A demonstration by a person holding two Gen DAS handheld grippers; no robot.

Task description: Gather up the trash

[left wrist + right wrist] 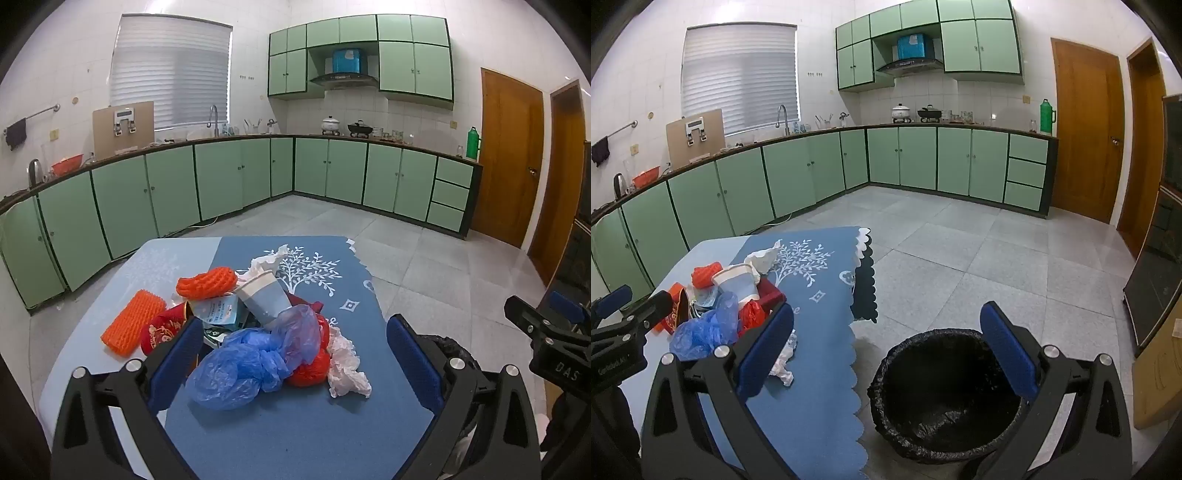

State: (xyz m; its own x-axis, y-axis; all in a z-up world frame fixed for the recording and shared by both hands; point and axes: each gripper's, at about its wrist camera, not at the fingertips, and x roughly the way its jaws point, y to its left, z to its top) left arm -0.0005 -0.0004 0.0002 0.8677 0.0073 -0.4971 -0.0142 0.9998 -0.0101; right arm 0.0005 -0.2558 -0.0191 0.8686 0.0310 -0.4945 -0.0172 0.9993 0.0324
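— Where's the trash?
— Heaped on the counter (pixel 295 435): blue bag (pixel 255 358), paper cup (pixel 264 297), orange nets. The bin (pixel 942 391) (black-lined) stands on the floor beside it.
— Claws?
— Left claw (pixel 295 354) and right claw (pixel 886 347) both gape wide, holding nothing.

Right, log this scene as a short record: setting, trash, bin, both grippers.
setting: kitchen, blue table runner with a white tree print
trash: crumpled blue plastic bag, blue-and-white paper cup, orange foam fruit net, crumpled white tissue, all piled on the runner
bin: round bin with a black liner, on the floor beside the table, looks empty
left gripper: open, holding nothing
right gripper: open, holding nothing
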